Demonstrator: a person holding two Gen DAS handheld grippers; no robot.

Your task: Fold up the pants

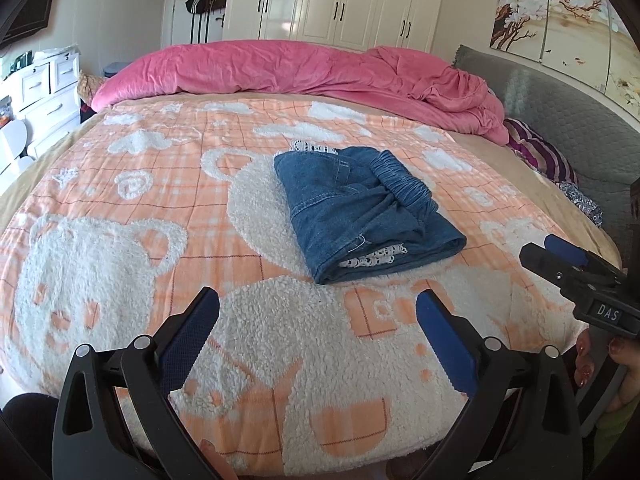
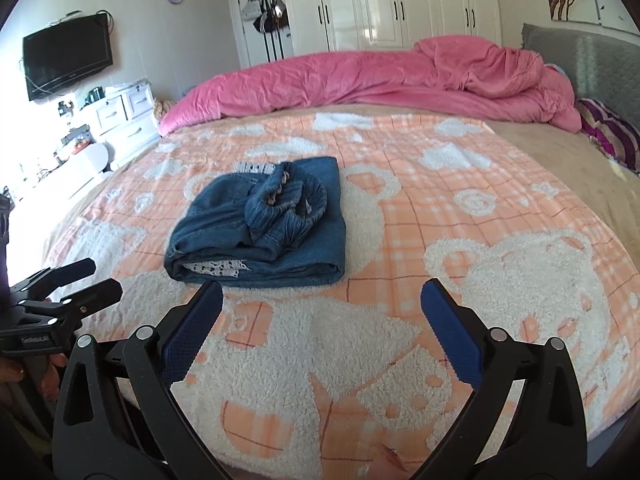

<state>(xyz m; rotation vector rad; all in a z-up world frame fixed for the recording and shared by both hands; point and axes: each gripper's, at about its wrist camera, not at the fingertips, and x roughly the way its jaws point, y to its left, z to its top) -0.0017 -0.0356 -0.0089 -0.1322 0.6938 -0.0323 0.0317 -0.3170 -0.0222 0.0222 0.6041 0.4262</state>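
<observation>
The blue denim pants [image 1: 360, 212] lie folded into a compact bundle on the orange and white bear blanket [image 1: 120, 264], elastic waistband on top and white lace trim showing at the near edge. They also show in the right wrist view [image 2: 260, 228]. My left gripper [image 1: 318, 312] is open and empty, held back near the bed's front edge, short of the pants. My right gripper [image 2: 322, 300] is open and empty too, just in front of the bundle. The right gripper also shows at the right edge of the left wrist view [image 1: 560, 256]; the left gripper shows at the left edge of the right wrist view [image 2: 80, 280].
A crumpled pink duvet [image 1: 296, 72] lies along the far side of the bed. A grey headboard [image 1: 560, 96] and a striped purple pillow [image 1: 536, 152] are at the right. White drawers [image 2: 120, 116] and a wall TV [image 2: 66, 56] stand to the left.
</observation>
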